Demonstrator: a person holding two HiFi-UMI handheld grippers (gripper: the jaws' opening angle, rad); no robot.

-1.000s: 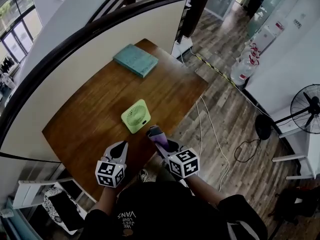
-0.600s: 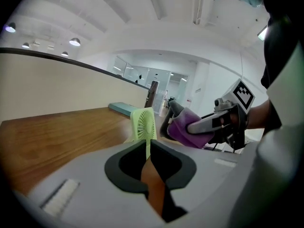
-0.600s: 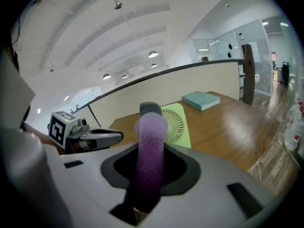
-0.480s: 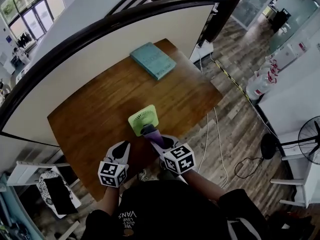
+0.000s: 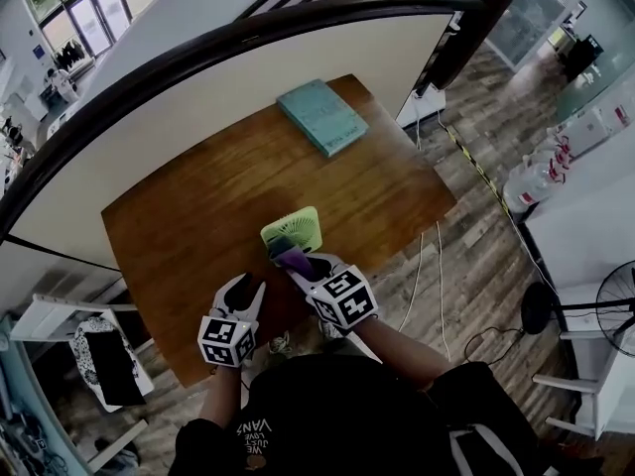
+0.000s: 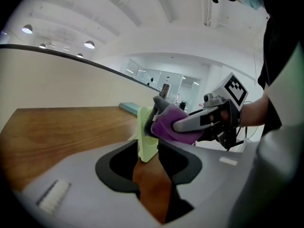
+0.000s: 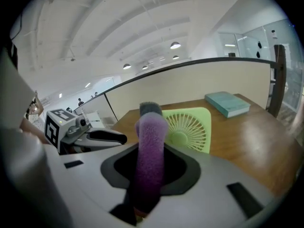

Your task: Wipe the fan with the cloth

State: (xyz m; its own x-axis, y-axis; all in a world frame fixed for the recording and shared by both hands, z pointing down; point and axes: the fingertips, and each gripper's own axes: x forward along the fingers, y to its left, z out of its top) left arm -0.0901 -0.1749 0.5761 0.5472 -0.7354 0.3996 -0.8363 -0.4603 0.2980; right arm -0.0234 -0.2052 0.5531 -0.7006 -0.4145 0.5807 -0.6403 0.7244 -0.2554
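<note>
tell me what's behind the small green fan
Past the small square light-green fan comes brown wooden table, then a flat teal book farther back. The purple cloth covers the fan's left edge, hiding whatever is behind there.

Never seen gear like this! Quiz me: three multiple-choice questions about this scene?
1. Where does the flat teal book lie? A) near the far corner of the wooden table B) on a chair C) on the floor
2. What colour is the small square plastic fan? A) red B) light green C) black
3. What are the fingers of the right gripper doing? A) standing open, empty B) gripping the book C) clamping the fuzzy purple cloth
1 A, seen in the head view; 2 B, green in every view; 3 C, cloth pinched between them.
</note>
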